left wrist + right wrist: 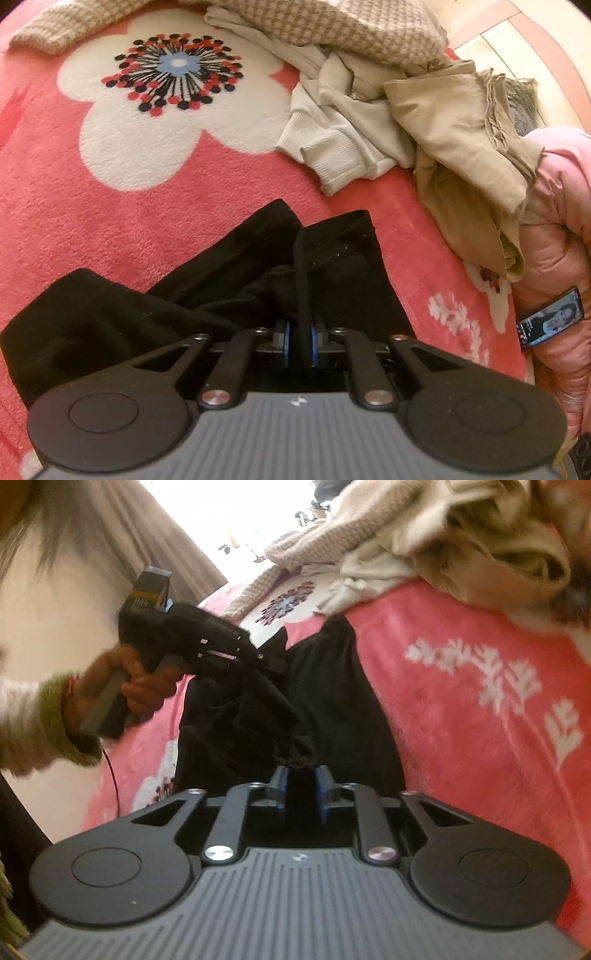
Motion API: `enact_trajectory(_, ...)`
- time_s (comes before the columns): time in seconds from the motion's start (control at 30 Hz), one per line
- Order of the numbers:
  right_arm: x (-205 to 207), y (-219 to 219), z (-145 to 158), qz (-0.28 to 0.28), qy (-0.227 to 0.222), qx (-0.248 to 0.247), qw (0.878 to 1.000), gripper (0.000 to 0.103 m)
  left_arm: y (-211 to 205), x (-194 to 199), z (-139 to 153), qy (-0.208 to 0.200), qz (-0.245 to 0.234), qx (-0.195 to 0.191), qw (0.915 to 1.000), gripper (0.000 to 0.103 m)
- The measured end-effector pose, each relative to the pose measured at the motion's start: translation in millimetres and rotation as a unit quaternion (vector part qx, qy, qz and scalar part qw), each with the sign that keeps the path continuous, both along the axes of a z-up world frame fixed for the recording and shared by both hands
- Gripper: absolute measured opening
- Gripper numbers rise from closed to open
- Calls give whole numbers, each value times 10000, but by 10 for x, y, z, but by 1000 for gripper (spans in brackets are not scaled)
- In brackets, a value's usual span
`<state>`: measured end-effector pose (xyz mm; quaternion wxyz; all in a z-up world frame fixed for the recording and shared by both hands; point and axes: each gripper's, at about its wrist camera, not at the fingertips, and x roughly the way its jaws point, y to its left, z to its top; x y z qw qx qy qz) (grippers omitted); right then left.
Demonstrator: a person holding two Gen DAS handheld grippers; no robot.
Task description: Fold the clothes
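The black garment (pixel 229 280) is spread, rumpled, on the pink flower-print blanket (pixel 110 221), well clear of the pile of unfolded clothes (pixel 369 110) heaped toward the far right edge. A fold of its black fabric is pinched between the pressed-together fingers of the left gripper (pixel 300 341). A bunched tip of the same cloth is held between the fingers of the right gripper (pixel 301 790), which are closed on it with a narrow gap showing. For a clean fold, both grips should be kept firm, the cloth drawn taut and level between them, and the edges matched before release.
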<state>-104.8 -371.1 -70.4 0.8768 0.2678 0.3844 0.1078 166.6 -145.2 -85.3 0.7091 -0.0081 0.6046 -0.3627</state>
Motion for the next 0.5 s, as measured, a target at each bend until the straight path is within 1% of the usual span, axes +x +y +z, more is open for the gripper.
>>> enact_trajectory(0.03, 8, -35, -27, -28, 20, 160, 9999, 31, -4, -4, 4, -29, -23, 6, 10000, 11)
enact_trajectory(0.07, 20, -66, -53, -53, 37, 294, 9995, 32, -3, -3, 4, -33, -20, 5, 10000, 11)
enact_trajectory(0.13, 56, -109, -96, -5, 45, 524, 9986, 37, 2, -3, 6, -40, -11, 0, 10000, 11)
enact_trajectory(0.27, 194, -132, -205, 201, 106, 547, 9982, 37, 28, -39, 52, -169, -31, -22, 9999, 11)
enact_trajectory(0.3, 230, -129, -242, 260, 149, 536, 9981, 33, 33, -56, 78, -209, -47, -33, 9998, 11)
enact_trajectory(0.33, 259, -125, -273, 319, 179, 525, 9980, 14, 34, -82, 119, -245, -78, -58, 9997, 11)
enact_trajectory(0.37, 257, -119, -270, 375, 151, 511, 9979, 5, 36, -108, 161, -281, -108, -83, 9995, 11)
enact_trajectory(0.5, 68, -150, -131, 442, -136, 571, 9973, 4, 43, -211, 327, -426, -229, -181, 9987, 11)
